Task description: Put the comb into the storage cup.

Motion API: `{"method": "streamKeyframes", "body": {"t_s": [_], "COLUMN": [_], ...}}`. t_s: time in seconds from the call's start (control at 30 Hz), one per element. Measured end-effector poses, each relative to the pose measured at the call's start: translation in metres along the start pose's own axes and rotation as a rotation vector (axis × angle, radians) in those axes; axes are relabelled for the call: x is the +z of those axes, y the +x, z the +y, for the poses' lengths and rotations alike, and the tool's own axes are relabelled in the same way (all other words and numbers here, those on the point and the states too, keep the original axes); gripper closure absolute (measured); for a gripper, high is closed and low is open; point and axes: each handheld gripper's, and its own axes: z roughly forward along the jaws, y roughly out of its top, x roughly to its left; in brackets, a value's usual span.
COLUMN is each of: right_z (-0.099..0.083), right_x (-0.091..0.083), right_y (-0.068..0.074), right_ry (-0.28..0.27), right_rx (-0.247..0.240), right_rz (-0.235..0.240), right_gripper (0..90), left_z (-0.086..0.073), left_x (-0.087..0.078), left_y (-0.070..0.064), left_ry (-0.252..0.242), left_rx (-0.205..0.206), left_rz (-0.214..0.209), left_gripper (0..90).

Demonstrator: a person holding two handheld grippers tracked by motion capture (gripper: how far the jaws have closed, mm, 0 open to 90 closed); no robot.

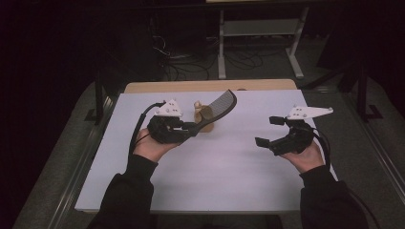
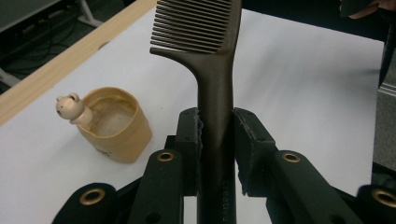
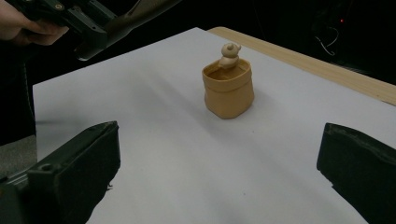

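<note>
Comb [image 2: 215, 88] — "Creative" on handle — in left gripper [image 2: 217, 140]

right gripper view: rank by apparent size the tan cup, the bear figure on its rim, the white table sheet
1. white sheet, by far the largest.
2. tan cup.
3. bear figure, smallest; it sits on the cup's rim, so nearness to the camera doesn't skew that pair.

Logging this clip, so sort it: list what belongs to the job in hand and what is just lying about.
In the job:
- comb, clamped in the left tongs
- tan cup with bear figure
- right tongs, open

Lying about:
- white table cover
- cables on the floor
</note>
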Motion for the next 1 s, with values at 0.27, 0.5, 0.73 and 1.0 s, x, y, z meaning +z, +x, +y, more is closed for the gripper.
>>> {"method": "streamKeyframes", "body": {"t_s": [0.27, 0.5, 0.73, 1.0], "right_z": [0.012, 0.023, 0.032, 0.047], "right_x": [0.004, 0.008, 0.015, 0.025], "right_y": [0.002, 0.002, 0.003, 0.008], "right_ry": [0.0, -0.004, 0.005, 0.016], "right_rx": [-0.013, -0.015, -0.02, -0.037], "right_rz": [0.009, 0.014, 0.017, 0.036], "right_gripper": [0.0, 0.0, 0.0, 0.0], "left_z": [0.002, 0.003, 0.004, 0.006], "left_x": [-0.002, -0.002, 0.0, 0.002], "left_y": [-0.001, -0.003, -0.006, -0.009], "left_ry": [-0.022, -0.039, -0.048, -0.06], "left_rx": [0.004, 0.008, 0.02, 0.025], "left_rz": [0.009, 0.014, 0.02, 0.021], "left_gripper": [73.3, 73.4, 73.3, 73.3]}}
